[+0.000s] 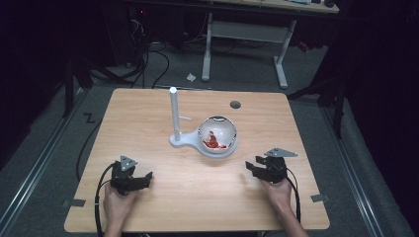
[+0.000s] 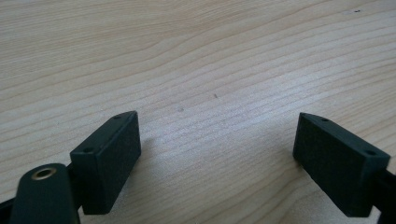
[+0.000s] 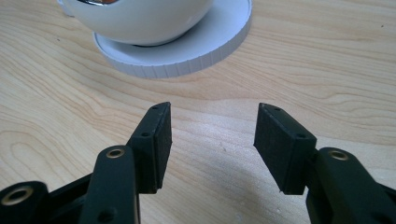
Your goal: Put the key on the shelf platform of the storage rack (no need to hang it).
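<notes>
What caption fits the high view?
Two open grippers, left gripper and right gripper, rest near a white bowl on its stand.

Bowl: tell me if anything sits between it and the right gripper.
Nothing visible does. Only bare table lies between the open right gripper and the bowl on its white base.

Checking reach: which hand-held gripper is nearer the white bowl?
The right hand-held gripper; the bowl sits just ahead of it, farther from the left one.

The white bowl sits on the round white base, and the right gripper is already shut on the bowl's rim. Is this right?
Not quite. The right gripper is open with nothing between its jaws, short of the white bowl, as the right gripper view shows. The bowl does sit on the round white base.
</notes>
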Available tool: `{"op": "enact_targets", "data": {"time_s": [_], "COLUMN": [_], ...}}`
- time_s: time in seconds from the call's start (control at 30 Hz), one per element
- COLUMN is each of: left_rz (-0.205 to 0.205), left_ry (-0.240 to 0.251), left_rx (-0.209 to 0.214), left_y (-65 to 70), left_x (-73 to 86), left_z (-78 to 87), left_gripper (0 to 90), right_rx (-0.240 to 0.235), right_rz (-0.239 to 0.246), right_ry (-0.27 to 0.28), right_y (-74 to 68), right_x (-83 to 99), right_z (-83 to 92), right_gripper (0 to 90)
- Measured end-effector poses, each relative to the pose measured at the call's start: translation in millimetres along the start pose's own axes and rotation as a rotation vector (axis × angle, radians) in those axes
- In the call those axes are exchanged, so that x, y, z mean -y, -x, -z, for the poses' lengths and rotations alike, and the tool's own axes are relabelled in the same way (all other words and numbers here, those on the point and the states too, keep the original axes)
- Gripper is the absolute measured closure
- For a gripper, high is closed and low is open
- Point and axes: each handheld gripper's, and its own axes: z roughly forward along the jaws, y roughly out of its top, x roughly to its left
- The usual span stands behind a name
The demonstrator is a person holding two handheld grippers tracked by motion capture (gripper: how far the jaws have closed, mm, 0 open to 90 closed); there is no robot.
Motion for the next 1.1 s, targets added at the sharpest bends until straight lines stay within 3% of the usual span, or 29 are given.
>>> {"op": "enact_targets", "data": {"time_s": [0.7, 1.1], "left_rz": [0.0, 0.0], "left_ry": [0.0, 0.0], "left_rx": [0.0, 0.0], "left_y": [0.0, 0.0], "left_x": [0.0, 0.0], "left_z": [0.0, 0.0], "left_gripper": [15.4, 15.4], "right_rx": [0.06, 0.113], "right_rz": [0.013, 0.047], "right_ry": [-0.027, -0.048], "right_y": [5.6, 5.2], "right_x": [1.9, 3.8], "right_z": [-15.1, -20.2], "right_gripper": [45.5, 44.2]}}
